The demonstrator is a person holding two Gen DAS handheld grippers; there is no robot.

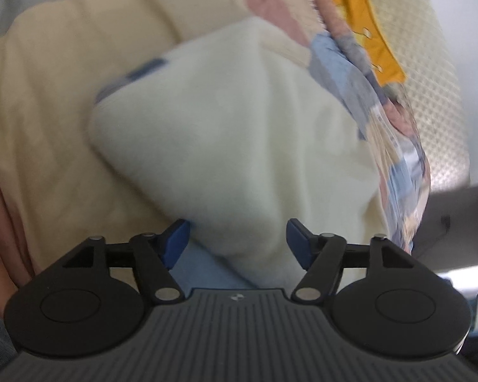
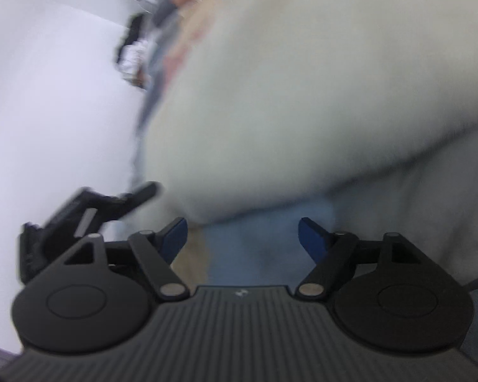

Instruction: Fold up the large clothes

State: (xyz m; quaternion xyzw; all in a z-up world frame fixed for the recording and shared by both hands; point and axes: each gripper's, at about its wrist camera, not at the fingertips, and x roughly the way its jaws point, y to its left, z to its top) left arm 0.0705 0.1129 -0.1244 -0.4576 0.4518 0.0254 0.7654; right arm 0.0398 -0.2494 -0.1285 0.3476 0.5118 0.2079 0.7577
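Folded cream fleece garment (image 1: 239,146) is seen as a thick, rounded bundle lying on a pale yellow quilted bedspread (image 1: 47,111), a dark blue trim strip (image 1: 133,74) showing at its far left edge. Light blue fabric (image 1: 204,270) is seen beneath its near corner. Left gripper (image 1: 237,238) is released, blue-padded fingers (image 1: 175,240) spread, the bundle's near corner between them, contact unclear. Right gripper (image 2: 242,238) is likewise spread wide, just short of the same bundle (image 2: 286,111); view heavily blurred. Patchwork quilt (image 1: 366,89) and orange cloth (image 1: 363,22) lie beyond, right.
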